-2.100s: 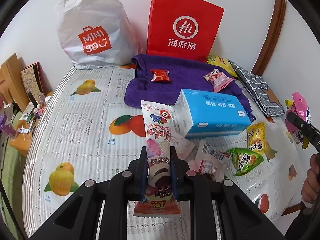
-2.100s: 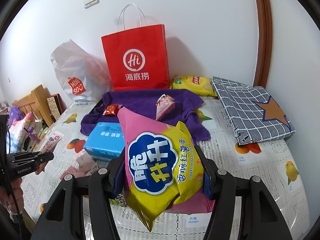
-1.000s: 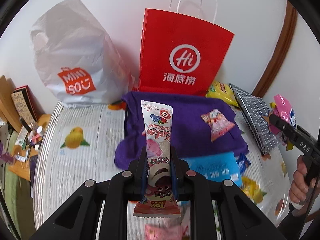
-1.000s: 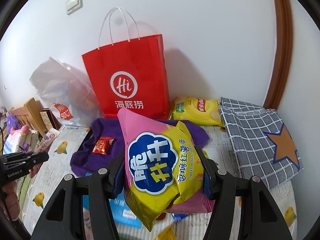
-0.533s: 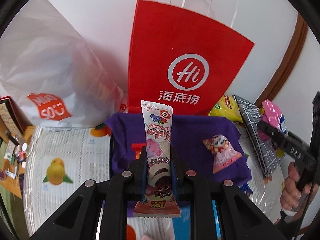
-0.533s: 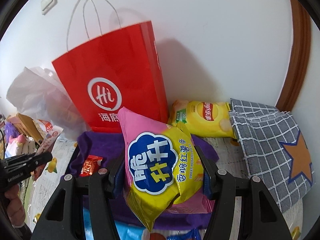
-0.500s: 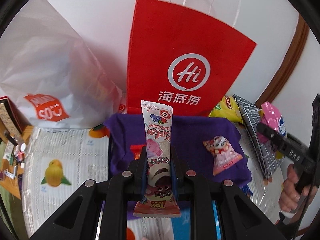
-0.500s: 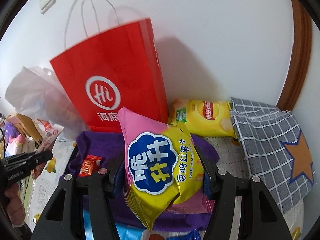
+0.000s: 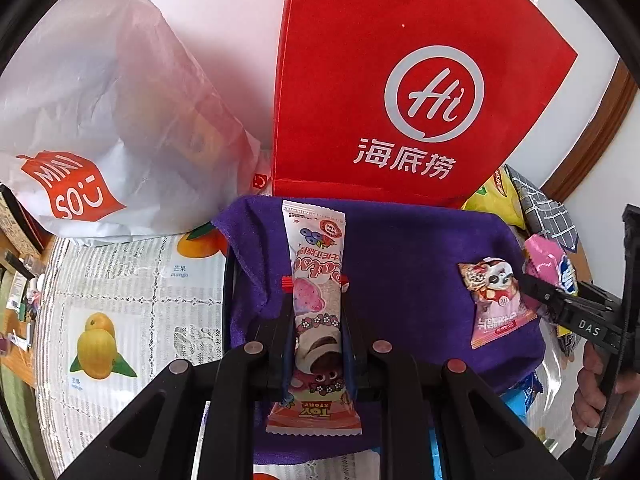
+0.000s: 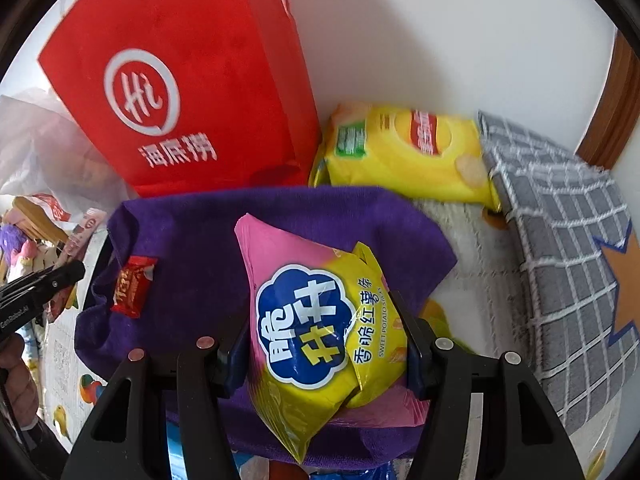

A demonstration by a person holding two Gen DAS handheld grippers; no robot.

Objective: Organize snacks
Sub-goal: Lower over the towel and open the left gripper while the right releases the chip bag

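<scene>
1. We clamp the left tongs [image 9: 316,320] on a long pink snack bar [image 9: 316,292], held above the purple towel [image 9: 408,264].
2. Our right tongs [image 10: 324,344] grip a pink-and-yellow sweet potato sticks bag [image 10: 320,332] over the same towel.
3. The towel lies on a fruit-print tablecloth [image 9: 132,304]; a red paper bag [image 9: 400,80] and a white plastic bag [image 9: 112,112] stand against the white wall [image 10: 440,32].
</scene>
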